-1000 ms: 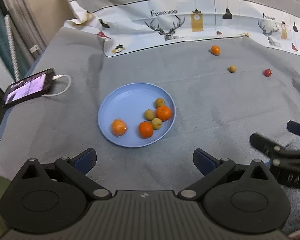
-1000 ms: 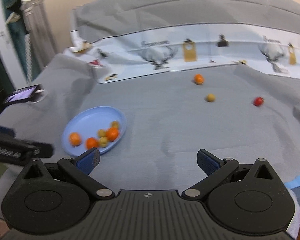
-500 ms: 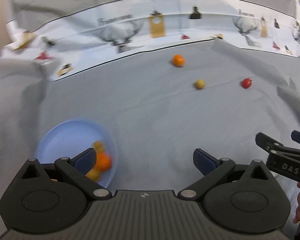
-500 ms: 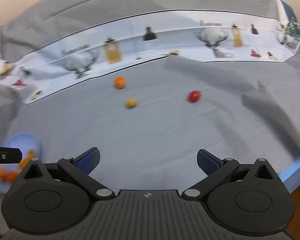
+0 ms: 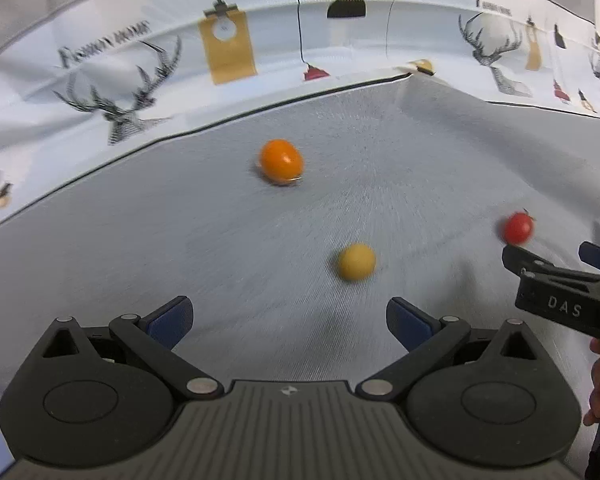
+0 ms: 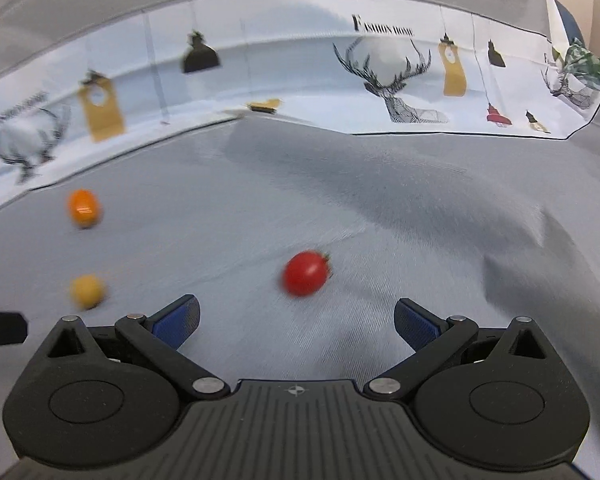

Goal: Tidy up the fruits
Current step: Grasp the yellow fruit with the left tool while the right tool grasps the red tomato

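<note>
Three loose fruits lie on the grey cloth. In the left wrist view an orange fruit (image 5: 281, 161) sits far ahead, a small yellow fruit (image 5: 356, 261) lies just beyond my open left gripper (image 5: 288, 320), and a red cherry tomato (image 5: 518, 227) is at the right. My right gripper (image 5: 560, 258) reaches in from the right edge there, close under the tomato. In the right wrist view the cherry tomato (image 6: 305, 273) lies just ahead of my open right gripper (image 6: 296, 324); the orange fruit (image 6: 84, 208) and yellow fruit (image 6: 86, 290) are at the left. The blue plate is out of view.
A white cloth with deer prints (image 5: 132, 92) borders the far side of the grey cloth (image 5: 420, 160). The grey cloth has folds at the right (image 6: 520, 240). A person's fingers (image 5: 598, 384) show at the right edge.
Both grippers have moved forward and to the right, toward the loose fruits. The blue plate has left both views. The fruits appear larger and nearer; both grippers stay open.
</note>
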A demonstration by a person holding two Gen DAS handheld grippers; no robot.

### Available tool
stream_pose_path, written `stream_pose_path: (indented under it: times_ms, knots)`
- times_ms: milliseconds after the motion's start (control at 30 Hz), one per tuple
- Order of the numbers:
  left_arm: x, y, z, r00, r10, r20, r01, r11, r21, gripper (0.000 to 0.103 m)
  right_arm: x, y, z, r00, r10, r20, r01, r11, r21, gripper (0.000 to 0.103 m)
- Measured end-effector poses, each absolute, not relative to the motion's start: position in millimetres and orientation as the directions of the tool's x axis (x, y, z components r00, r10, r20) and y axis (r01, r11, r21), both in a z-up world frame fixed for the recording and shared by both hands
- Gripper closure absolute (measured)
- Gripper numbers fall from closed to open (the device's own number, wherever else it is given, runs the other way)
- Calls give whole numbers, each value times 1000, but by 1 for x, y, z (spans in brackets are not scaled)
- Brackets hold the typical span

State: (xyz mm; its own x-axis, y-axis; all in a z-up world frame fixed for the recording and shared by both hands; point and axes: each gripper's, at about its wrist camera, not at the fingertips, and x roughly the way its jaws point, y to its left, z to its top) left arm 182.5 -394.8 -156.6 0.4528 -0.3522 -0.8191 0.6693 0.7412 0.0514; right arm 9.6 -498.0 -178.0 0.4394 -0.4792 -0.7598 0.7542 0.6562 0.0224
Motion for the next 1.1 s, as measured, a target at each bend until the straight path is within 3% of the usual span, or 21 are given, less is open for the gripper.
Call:
stream_pose_path:
  times_ms: [200,267,500,833,867,900,933,967,1000,1033,1067,1100]
  knots:
    - [206,-436,-200,422,-349,-837,675,737,33,0,29,-534,-225,425,-505,-751,763,646,-4,0]
    - [201,-437,-202,494,-383,-780,659,750,48,0,29,-527,-230,439,-546,-713,760,650,-30,1]
    - [188,-424,-212,564,-445,-696,652,757,44,0,27,-529,-230,444,-539,-716,764,645,-12,0]
    - [189,-429,-205,544,-403,-736,652,755,68,2,30,-527,-230,422,-554,-718,775,631,-31,1]
    - [186,-429,-203,541,-406,-736,658,750,71,5,31,-527,-230,420,-555,-718,775,631,-34,1]
    - [182,-429,-202,530,-426,-734,681,729,68,17,31,-526,-230,418,-555,-719,775,631,-37,1]
    - [178,-429,-200,514,-454,-728,710,702,63,35,31,-526,-230,418,-555,-719,775,631,-37,1]
    - [173,-429,-200,508,-474,-719,732,678,70,45,32,-526,-230,415,-557,-719,777,629,-39,1]
    - [169,-430,-199,498,-490,-715,754,652,78,65,33,-526,-229,411,-558,-721,778,627,-42,2]
    - [167,-432,-199,479,-506,-717,778,624,79,74,32,-525,-229,418,-554,-720,776,630,-35,10]
    - [165,-432,-200,468,-514,-719,787,612,75,74,32,-523,-227,431,-553,-713,769,638,-30,32]
    - [164,-433,-199,462,-515,-722,790,609,71,74,32,-520,-225,437,-564,-700,762,646,-45,47]
